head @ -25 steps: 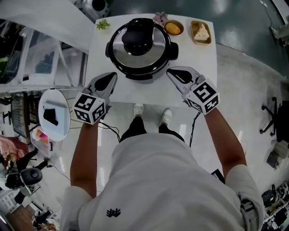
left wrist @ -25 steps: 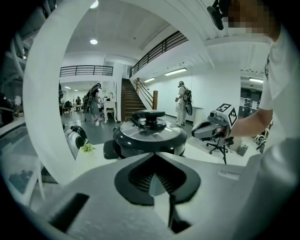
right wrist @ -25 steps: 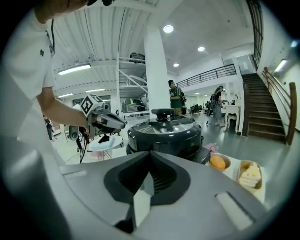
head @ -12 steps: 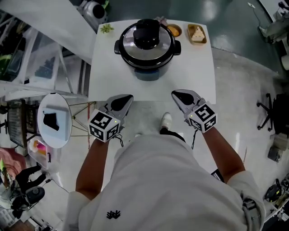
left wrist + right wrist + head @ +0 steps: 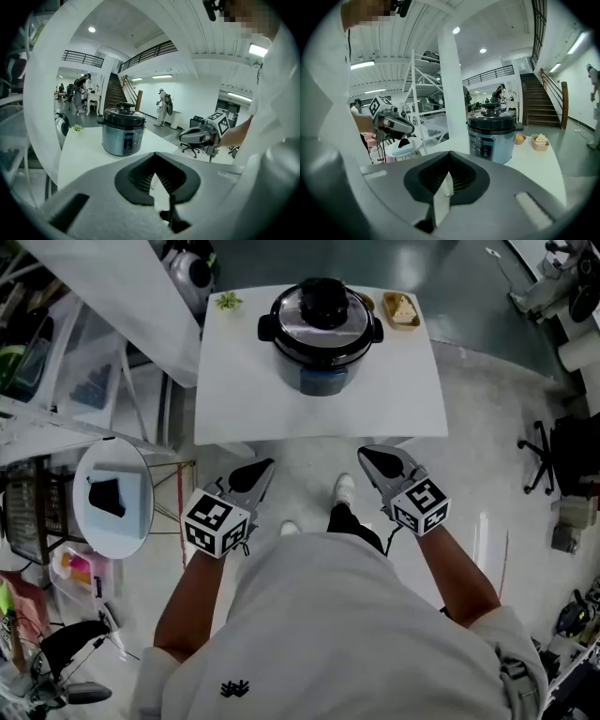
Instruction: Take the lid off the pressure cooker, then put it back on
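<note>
Standing back from the white worktop (image 5: 234,390) is the person, one gripper in each fist, both held short of its near edge and out over the floor. Left hand-held gripper (image 5: 267,464): jaws pressed together, nothing between them, and its own view backs that up, with the ribbed pads meeting at the tip. Right hand-held gripper (image 5: 364,453): same story, jaws closed tight and empty. Both point toward the worktop, angled a little inward, well apart from each other, with the person's shoes between them on the floor.

And the pressure cooker (image 5: 322,357)? It sits upright toward the far side of the worktop, roughly central, control panel facing the person, well apart from both grippers. Its lid (image 5: 322,307) is on, seated flat on the pot, black knob on top, side handles sticking out left and right.

At the far left corner there's a small green plant (image 5: 228,301). To the cooker's right at the far edge sits a tray (image 5: 401,309) with pale food pieces. In the right gripper view a bowl (image 5: 519,138) holding something orange sits between tray and cooker. Off to the left of the worktop, lower down, a round side table (image 5: 127,526) carries a dark object
</note>
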Demonstrator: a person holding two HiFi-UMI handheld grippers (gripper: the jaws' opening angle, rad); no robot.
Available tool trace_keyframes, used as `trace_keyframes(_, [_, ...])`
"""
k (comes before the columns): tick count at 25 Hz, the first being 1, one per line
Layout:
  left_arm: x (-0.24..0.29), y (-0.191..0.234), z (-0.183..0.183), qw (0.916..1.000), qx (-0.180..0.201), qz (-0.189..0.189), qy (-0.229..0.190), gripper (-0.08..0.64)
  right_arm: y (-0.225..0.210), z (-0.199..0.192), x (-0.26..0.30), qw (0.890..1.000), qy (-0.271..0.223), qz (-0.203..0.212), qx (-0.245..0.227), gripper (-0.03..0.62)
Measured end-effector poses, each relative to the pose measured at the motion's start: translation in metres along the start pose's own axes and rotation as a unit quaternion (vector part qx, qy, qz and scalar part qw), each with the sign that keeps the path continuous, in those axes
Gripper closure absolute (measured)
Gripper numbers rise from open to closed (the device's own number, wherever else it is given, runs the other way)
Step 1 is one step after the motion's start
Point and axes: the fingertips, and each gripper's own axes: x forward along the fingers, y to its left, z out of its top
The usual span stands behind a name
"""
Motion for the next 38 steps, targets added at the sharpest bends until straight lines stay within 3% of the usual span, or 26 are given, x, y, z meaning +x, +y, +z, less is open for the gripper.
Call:
trace_keyframes(10, [-0.031, -0.016, -0.015, 0.9999, 0.013, -0.005, 0.000, 0.554, 0.050, -0.009, -0.010, 1.000, -0.001, -0.006, 0.001, 0.581])
trace_keyframes(38, [-0.041, -0.043, -0.027, 0.9994, 0.012, -0.033, 0.007, 0.554, 0.073, -0.011, -0.026, 1.000, -0.004, -0.007, -0.009, 0.581])
